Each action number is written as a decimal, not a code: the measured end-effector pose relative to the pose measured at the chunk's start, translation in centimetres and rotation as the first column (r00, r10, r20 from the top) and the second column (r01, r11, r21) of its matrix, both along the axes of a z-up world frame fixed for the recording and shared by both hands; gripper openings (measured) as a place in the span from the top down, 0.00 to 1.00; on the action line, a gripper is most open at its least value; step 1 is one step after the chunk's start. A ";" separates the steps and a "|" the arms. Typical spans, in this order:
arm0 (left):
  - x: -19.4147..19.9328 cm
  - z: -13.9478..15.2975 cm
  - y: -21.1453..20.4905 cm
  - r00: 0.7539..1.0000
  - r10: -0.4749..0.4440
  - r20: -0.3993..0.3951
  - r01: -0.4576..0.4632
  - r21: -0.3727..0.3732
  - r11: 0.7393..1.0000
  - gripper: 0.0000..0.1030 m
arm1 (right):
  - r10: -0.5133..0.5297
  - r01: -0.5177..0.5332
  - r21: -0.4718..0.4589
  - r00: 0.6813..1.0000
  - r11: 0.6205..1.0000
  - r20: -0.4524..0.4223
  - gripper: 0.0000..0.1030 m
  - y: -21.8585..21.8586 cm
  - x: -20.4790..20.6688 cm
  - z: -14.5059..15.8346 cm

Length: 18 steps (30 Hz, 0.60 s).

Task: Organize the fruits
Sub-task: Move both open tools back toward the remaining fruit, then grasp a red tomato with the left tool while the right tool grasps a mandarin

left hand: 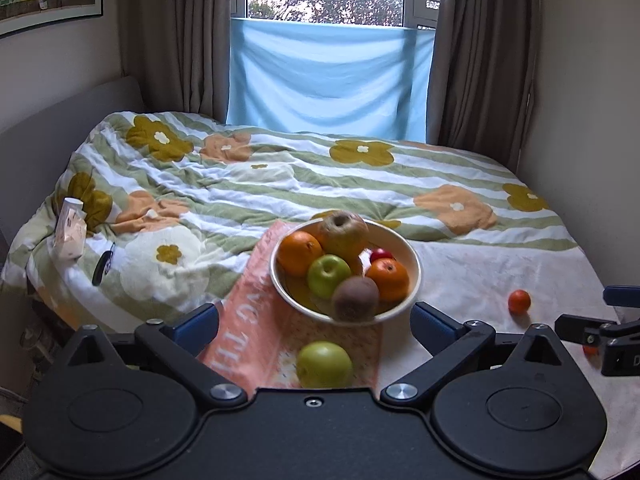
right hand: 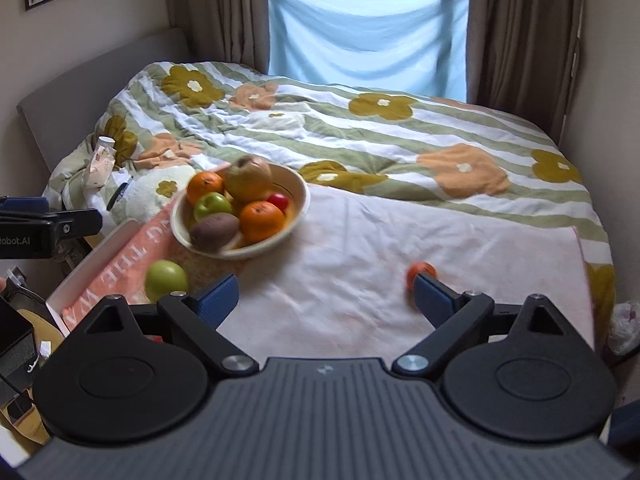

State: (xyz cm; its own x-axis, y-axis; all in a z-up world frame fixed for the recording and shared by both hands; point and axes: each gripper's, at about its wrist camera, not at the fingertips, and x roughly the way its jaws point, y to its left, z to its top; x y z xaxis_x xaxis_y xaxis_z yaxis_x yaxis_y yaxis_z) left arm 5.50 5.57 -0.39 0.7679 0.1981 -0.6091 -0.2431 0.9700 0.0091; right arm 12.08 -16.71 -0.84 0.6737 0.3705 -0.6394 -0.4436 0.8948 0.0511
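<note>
- Both tongs are seen spread wide with nothing held: the left gripper (left hand: 316, 322) is aimed at the bowl, and the right gripper (right hand: 326, 298) is held over the pale cloth.
- Blue pads (left hand: 198, 320) are fitted on the left gripper's fingers, and between them a loose green apple (left hand: 324, 364) is framed, apart from either pad.
- That apple is found lying on a pink printed cloth (left hand: 256, 336), just in front of the cream bowl (left hand: 414, 264).
- The bowl is set partly on the pink cloth and is heaped with fruit: two oranges (left hand: 299, 253), a green apple in the bowl (left hand: 329, 276), a brownish apple (left hand: 345, 232) on top, a brown kiwi-like fruit (left hand: 356, 298) at the near rim, and a small red fruit (left hand: 381, 255) half hidden at the back.
- A small orange fruit (left hand: 519, 301) is left alone on the white cloth (left hand: 460, 280), well to the right of the bowl.
- In the right wrist view this small fruit is partly covered by the right gripper's right fingertip (right hand: 434, 296); whether they touch cannot be told.
- A floral striped duvet (left hand: 280, 168) is spread over the bed behind the bowl, with a light blue sheet (left hand: 332, 80) hung across the window.
- A white tray edge (right hand: 92, 258) is visible beneath the pink cloth in the right wrist view.
</note>
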 end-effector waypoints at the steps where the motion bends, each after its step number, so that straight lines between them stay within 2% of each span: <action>1: -0.3 -0.3 -0.7 1.000 0.004 -0.004 -0.004 0.002 1.000 0.00 | -0.009 0.009 -0.004 1.000 1.000 0.000 0.00 -1.0 -0.2 -0.3; 11: -1.1 -4.3 -5.3 0.998 0.042 -0.052 -0.041 0.009 0.999 0.00 | -0.083 0.083 -0.014 0.996 0.996 -0.031 0.00 -9.8 0.3 -3.7; 18: -0.3 -7.4 -6.2 0.993 0.060 -0.097 -0.060 0.002 0.998 0.02 | -0.125 0.124 -0.031 0.991 0.992 -0.050 0.00 -13.2 1.8 -6.0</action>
State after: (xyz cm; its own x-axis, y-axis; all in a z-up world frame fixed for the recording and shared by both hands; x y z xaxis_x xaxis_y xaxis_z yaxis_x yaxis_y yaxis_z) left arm 5.19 -0.62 -7.76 0.6917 0.2419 -0.6805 -0.2990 0.9536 0.0351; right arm 13.84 -29.95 -6.83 0.6796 0.2675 -0.6831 -0.3259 0.9443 0.0455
